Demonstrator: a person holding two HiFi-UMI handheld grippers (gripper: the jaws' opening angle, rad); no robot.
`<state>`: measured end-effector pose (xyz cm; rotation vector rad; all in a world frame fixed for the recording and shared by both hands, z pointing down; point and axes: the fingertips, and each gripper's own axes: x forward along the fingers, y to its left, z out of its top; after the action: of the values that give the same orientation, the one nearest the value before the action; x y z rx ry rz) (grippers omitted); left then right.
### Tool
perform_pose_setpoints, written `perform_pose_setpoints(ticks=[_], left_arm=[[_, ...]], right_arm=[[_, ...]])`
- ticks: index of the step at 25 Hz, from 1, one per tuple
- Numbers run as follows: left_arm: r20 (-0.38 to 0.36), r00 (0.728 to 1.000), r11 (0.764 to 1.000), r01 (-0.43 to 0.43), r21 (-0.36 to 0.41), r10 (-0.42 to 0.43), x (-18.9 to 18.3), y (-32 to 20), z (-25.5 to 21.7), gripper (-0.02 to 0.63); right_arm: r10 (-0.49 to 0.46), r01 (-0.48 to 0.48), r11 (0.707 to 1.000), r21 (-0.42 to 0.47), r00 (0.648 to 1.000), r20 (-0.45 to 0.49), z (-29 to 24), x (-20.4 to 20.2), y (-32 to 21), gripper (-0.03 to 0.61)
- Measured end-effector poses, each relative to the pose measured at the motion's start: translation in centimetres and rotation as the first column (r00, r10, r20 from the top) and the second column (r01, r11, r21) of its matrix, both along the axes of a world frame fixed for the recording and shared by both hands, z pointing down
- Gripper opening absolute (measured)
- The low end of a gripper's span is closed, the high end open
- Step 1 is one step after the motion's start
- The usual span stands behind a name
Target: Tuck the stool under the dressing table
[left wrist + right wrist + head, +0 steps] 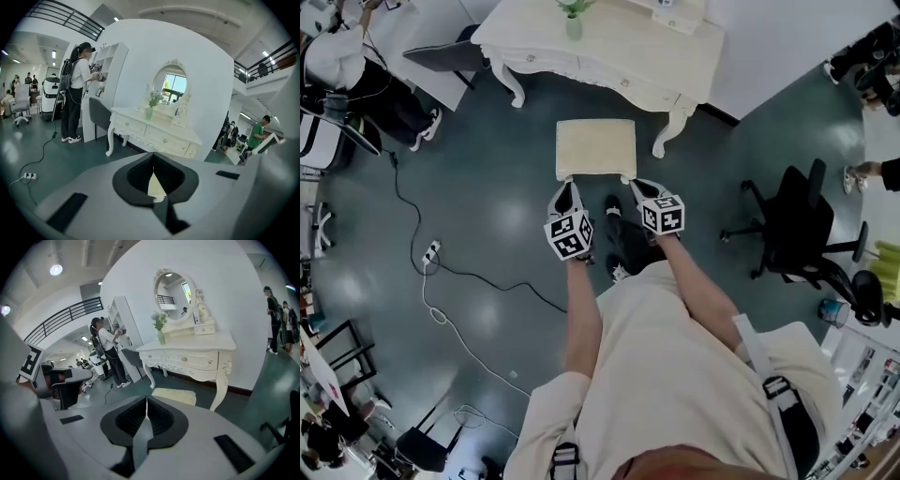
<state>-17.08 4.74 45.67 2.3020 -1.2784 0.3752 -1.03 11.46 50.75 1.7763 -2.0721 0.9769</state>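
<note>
Even overhead light is filling the room, and the dark floor (502, 220) is throwing back soft pale patches of glare. A ceiling lamp (56, 269) is glowing high on the left of the right gripper view, while the mirror (169, 85) is shining with daylight. Shadows are falling faint beneath the dressing table (609, 52). All three views are bending straight lines, and both gripper views are fading into black corners
</note>
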Motion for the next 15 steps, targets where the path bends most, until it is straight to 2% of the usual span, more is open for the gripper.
perform_pose_setpoints(ticks=[6,10,15], left_arm=[[0.075,0.996,0.999,-0.038,-0.039,0.041,1.3,-4.3,5.4,0.015],[0.118,0.984,0.988,-0.126,-0.089,0.136,4.2,-6.9,12.0,0.015],[0.122,0.974,0.978,-0.176,-0.116,0.190,6.6,-9.3,17.2,0.015]], right_arm=[[0.031,-0.024,0.995,-0.094,0.997,0.074,5.2,0.8,-3.3,0.044],[0.020,-0.003,0.989,-0.147,0.993,0.120,11.0,2.0,-5.2,0.045],[0.030,-0.010,0.979,-0.203,0.995,0.095,15.9,4.3,-7.2,0.044]])
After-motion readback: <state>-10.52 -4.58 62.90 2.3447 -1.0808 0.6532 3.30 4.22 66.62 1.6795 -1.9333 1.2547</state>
